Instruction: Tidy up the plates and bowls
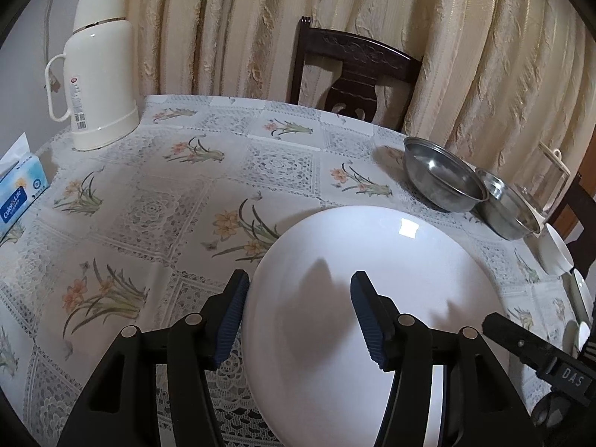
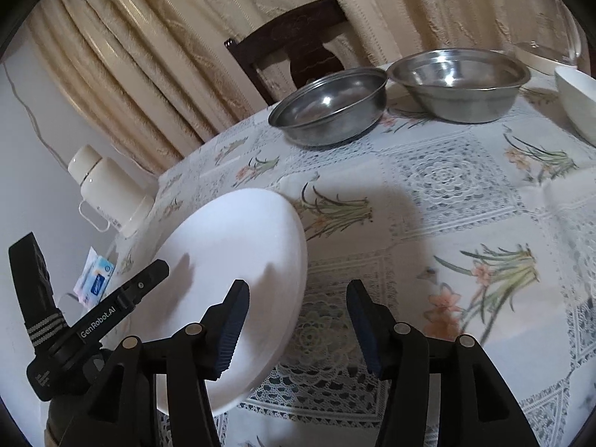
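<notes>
Hovering: the left gripper [image 1: 300, 316] is held over the near-left edge of the white plate [image 1: 372, 298], its jaws spread, one pad outside the rim and one above the plate face; nothing is pinched.
Right gripper [image 2: 296, 326]: held with jaws spread over the cloth [image 2: 465, 201] just right of the plate, gripping nothing.
Plate: seen lying on the table near the front edge (a second rim seems to show beneath it in the left view, though this cannot be confirmed).
Bowls: two steel bowls [image 2: 329, 106] [image 2: 460, 82] are set side by side at the far edge, rims touching or nearly so; white bowls [image 1: 555, 249] are glimpsed at the far right.
Risk, grip: a glazed rim is likely slick, so a shallow pinch could let the plate slip and drop.
Risk, edge: the plate could be pushed off the front edge if nudged instead of clamped.
Risk, cloth: the lace cloth could be snagged by a lower pad and dragged, shifting the bowls.
Risk, clash: the two grippers are close together and could be knocked together.
</notes>
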Motion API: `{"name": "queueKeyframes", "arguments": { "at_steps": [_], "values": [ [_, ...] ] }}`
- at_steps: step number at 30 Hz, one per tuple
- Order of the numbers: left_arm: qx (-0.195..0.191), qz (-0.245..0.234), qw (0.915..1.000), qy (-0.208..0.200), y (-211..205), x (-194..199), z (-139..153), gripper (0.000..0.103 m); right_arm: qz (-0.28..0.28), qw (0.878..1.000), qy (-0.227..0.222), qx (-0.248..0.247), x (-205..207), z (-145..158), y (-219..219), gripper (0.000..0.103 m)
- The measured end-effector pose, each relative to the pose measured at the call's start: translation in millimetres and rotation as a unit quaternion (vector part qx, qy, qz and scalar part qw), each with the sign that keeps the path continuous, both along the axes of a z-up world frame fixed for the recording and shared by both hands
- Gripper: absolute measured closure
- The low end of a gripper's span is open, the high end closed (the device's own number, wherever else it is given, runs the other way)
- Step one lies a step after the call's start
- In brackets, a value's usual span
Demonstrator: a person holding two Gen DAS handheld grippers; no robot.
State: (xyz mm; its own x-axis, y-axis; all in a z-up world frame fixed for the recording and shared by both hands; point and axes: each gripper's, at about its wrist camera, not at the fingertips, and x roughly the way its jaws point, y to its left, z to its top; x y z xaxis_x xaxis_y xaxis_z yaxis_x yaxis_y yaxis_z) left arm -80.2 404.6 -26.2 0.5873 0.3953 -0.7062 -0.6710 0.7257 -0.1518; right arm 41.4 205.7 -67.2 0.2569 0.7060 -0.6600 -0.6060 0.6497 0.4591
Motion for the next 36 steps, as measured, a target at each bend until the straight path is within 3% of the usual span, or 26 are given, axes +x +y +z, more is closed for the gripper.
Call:
{"name": "queueKeyframes", "arguments": {
  "at_steps": [27,36],
  "values": [
    [0.021,0.003,0.9998,-0.003,-6,-3,6,0.043,-0.018,1.000,0.010,0.018,0,-4,-9,0.044],
    [0.029,0.025,0.9992,-0.008,-2,-8,9,0.043,-0.038,0.999,-0.015,0.026,-6,4,-17,0.044]
  ]
}}
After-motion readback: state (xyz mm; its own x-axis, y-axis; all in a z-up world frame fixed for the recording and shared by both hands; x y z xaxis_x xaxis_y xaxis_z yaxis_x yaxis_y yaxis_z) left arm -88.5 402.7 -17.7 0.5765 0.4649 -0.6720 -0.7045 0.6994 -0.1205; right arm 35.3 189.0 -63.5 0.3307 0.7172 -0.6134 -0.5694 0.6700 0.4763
